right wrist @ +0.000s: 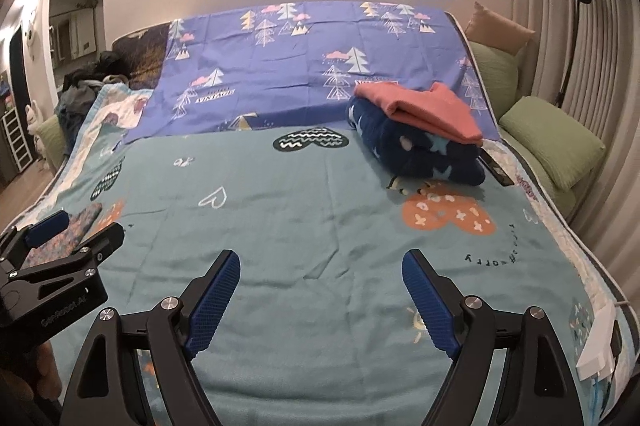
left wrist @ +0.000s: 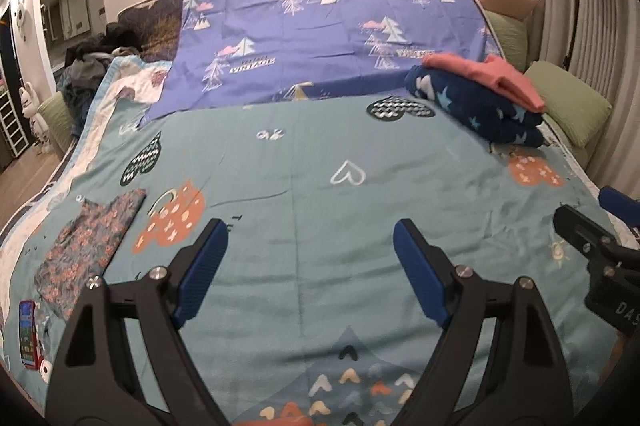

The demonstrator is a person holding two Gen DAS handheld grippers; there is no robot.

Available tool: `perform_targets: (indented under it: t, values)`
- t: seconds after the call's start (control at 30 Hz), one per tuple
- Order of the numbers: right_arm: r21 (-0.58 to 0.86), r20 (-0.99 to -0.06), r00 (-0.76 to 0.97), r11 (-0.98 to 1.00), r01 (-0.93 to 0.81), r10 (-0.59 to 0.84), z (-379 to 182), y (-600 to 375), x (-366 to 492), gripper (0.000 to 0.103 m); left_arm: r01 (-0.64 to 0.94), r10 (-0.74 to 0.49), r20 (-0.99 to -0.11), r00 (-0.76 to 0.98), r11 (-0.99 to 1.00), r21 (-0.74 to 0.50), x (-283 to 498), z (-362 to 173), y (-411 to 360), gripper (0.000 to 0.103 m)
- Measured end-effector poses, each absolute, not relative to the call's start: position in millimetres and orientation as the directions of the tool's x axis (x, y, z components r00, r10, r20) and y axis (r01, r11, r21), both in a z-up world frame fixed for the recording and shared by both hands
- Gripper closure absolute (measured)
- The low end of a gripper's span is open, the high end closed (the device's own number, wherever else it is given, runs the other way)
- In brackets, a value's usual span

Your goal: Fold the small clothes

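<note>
A small floral garment [left wrist: 88,242] lies flat on the teal bedspread [left wrist: 320,165] at the left, partly hidden behind the left gripper in the right wrist view [right wrist: 76,230]. A folded pink garment [left wrist: 492,77] rests on a folded navy star blanket [left wrist: 476,105] at the far right; both show in the right wrist view [right wrist: 424,109]. My left gripper [left wrist: 310,238] is open and empty above the bedspread. My right gripper [right wrist: 320,270] is open and empty, beside the left one.
A purple sheet with tree prints [left wrist: 320,33] covers the far half of the bed. Green cushions [left wrist: 568,105] line the right side. A pile of dark clothes [left wrist: 96,61] lies at the far left. A phone [left wrist: 29,334] lies near the left edge. A white item [right wrist: 600,346] sits at the right edge.
</note>
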State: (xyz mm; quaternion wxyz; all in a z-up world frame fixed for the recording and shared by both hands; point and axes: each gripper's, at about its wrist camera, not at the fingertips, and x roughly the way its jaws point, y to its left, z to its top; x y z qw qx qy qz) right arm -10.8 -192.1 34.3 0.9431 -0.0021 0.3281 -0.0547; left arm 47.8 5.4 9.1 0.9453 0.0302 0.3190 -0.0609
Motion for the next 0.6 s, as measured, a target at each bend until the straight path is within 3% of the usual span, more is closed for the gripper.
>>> perform_targets:
  t: [0.6]
  values:
    - [-0.026,-0.595,0.794,0.991,0.134,-0.123,44.5,-200.9,-19.9,0.017,0.168,-0.122,-0.574,0.81,0.985,0.027,35.3,20.3,-7.2,0.018]
